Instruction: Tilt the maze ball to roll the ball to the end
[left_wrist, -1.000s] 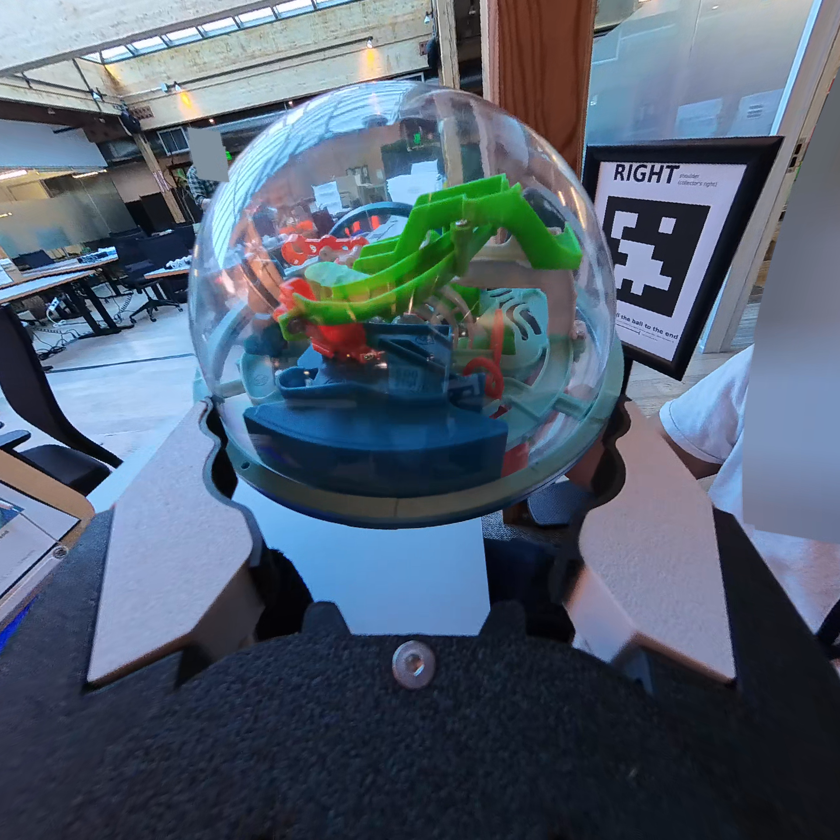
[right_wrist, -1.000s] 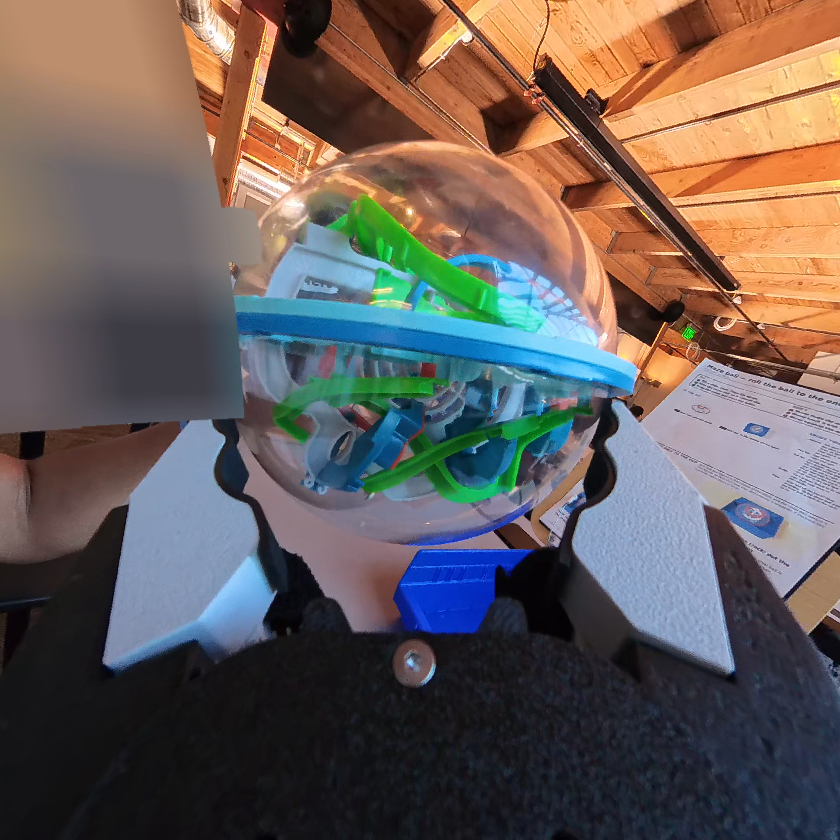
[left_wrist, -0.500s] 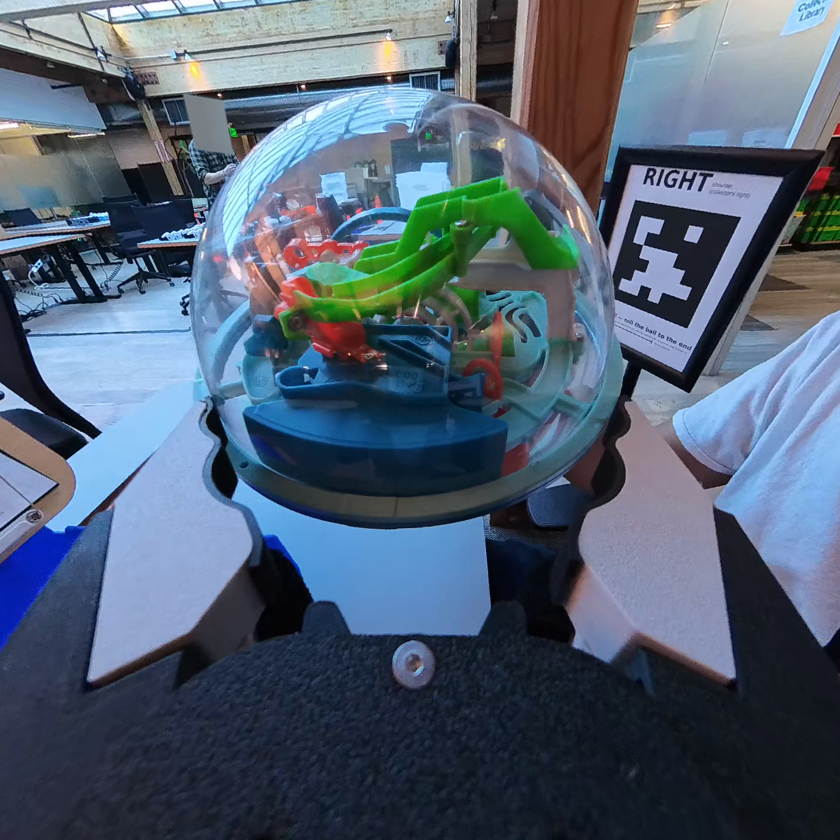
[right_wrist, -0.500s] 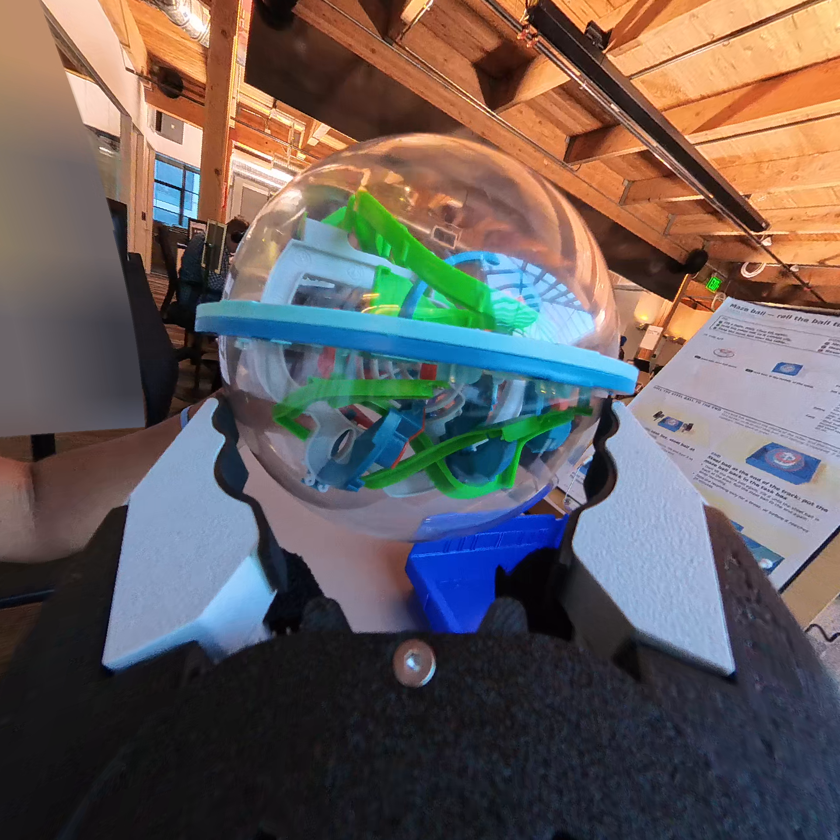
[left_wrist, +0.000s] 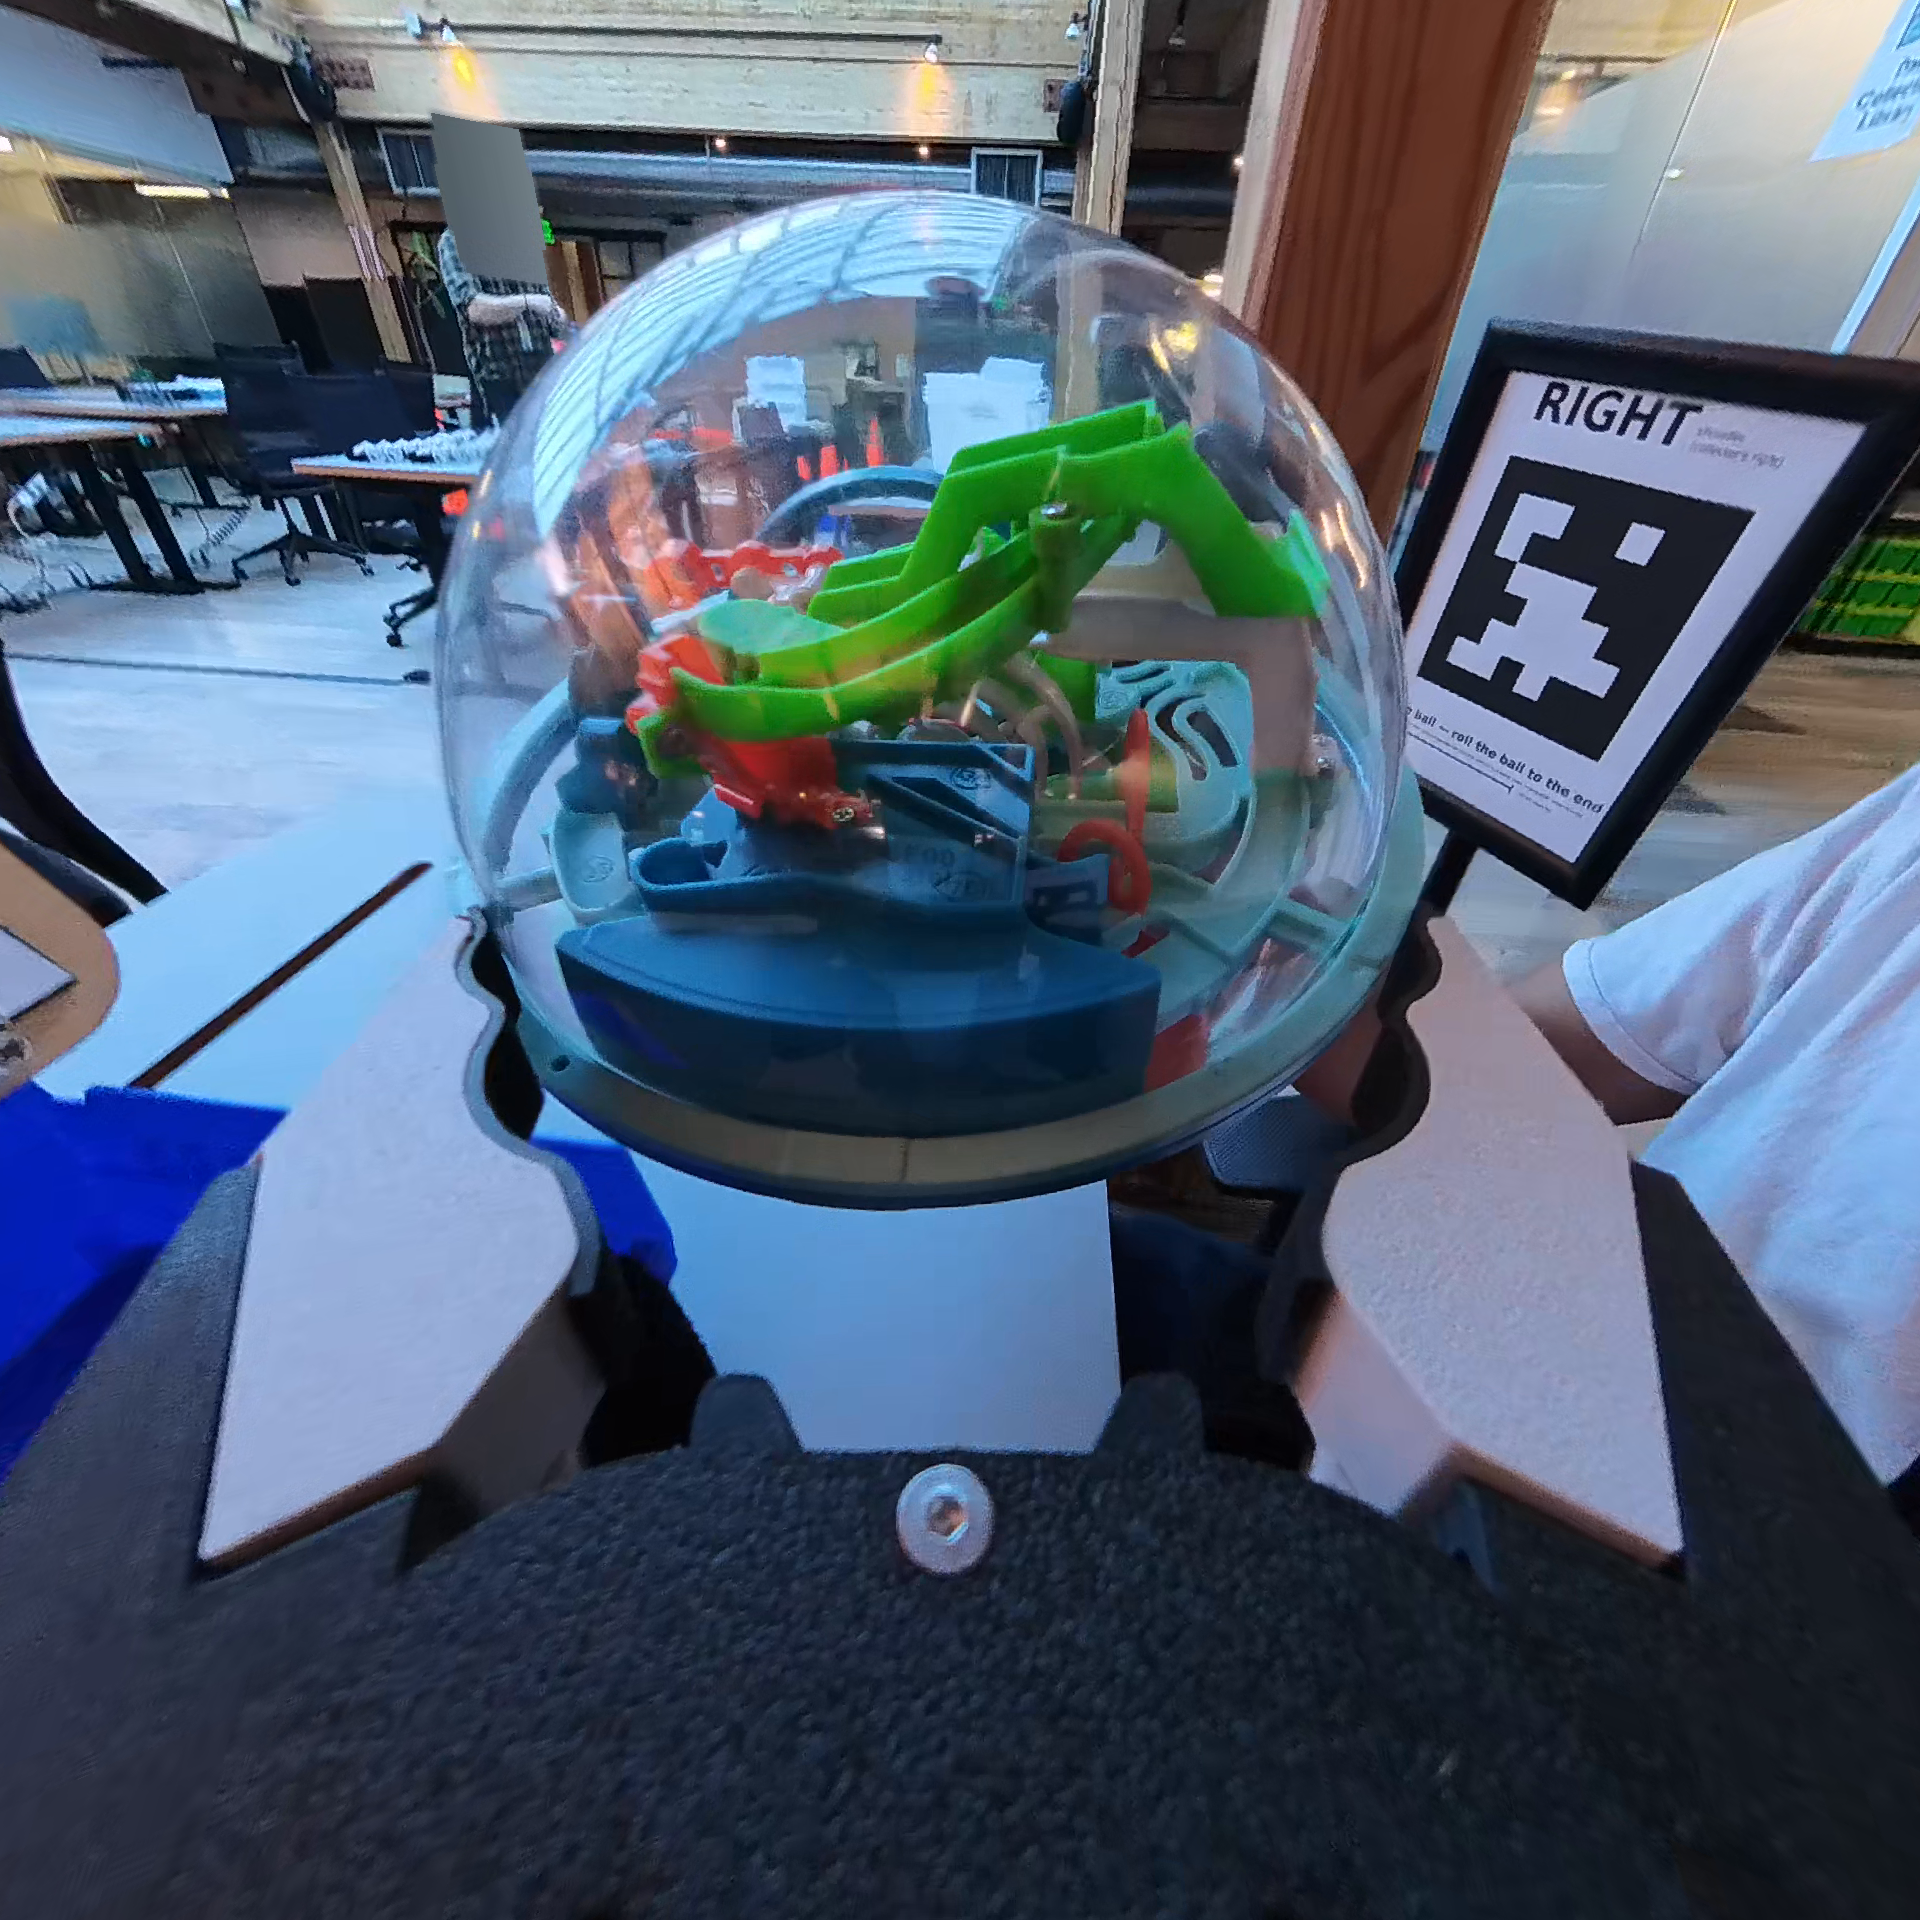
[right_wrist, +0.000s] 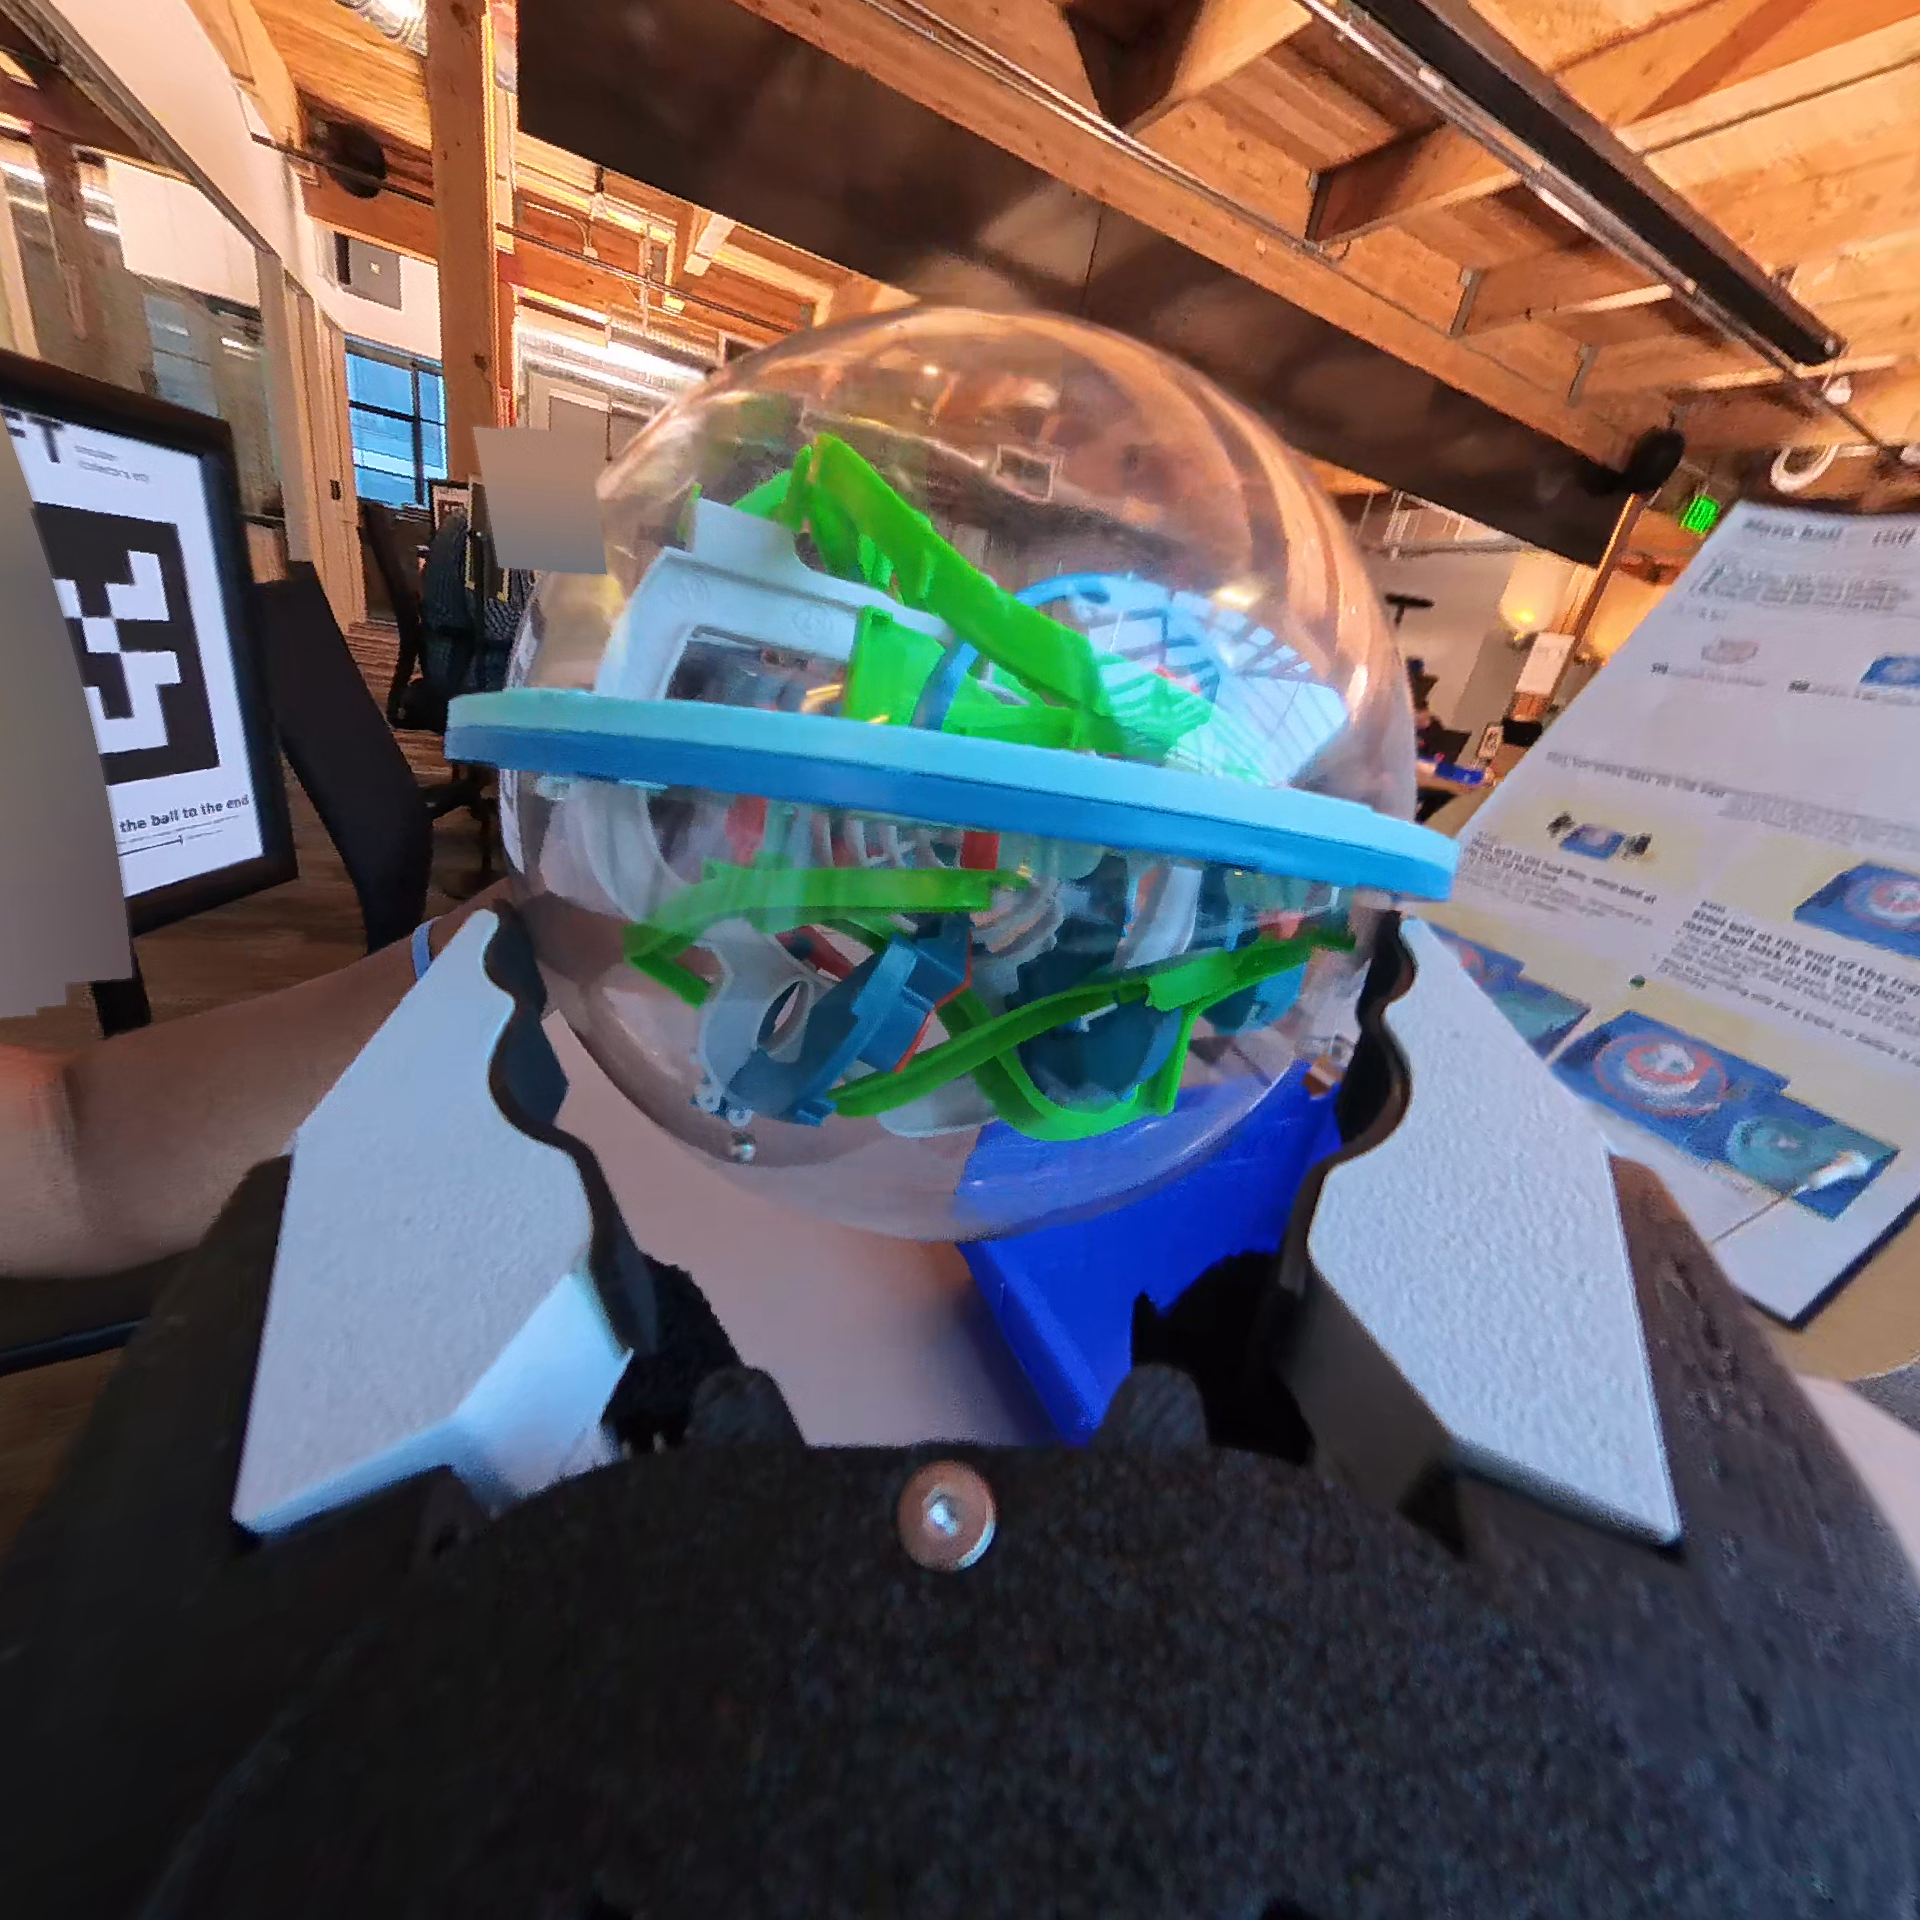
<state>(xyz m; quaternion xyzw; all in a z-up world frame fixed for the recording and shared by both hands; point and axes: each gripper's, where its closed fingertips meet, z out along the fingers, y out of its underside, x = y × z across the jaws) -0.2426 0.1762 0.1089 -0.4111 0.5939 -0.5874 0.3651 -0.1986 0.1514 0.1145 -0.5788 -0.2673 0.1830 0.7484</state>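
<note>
The maze ball (left_wrist: 914, 675) is a clear sphere with green, blue and red tracks inside and a light blue ring around its middle. My left gripper (left_wrist: 940, 997) is shut on it, one finger on each side at the ring. The ball is held above the white table (left_wrist: 894, 1320). In the right wrist view the maze ball (right_wrist: 956, 810) sits between my right gripper's (right_wrist: 945, 987) fingers, which are shut on its lower half. The ring slopes down to the right there. A small silver ball (right_wrist: 740, 1146) lies at the sphere's bottom, off the tracks.
A framed marker sign (left_wrist: 1621, 613) and a wooden post (left_wrist: 1371, 208) stand behind on the right. A person's white sleeve (left_wrist: 1766, 1039) is close on the right. A blue box (right_wrist: 1122, 1278) lies under the ball, with an instruction sheet (right_wrist: 1714, 883) to the right.
Both grippers kept their hold while the ball was turned. The right view swung down from the ceiling toward the room. The blue box came into the left view's lower left.
</note>
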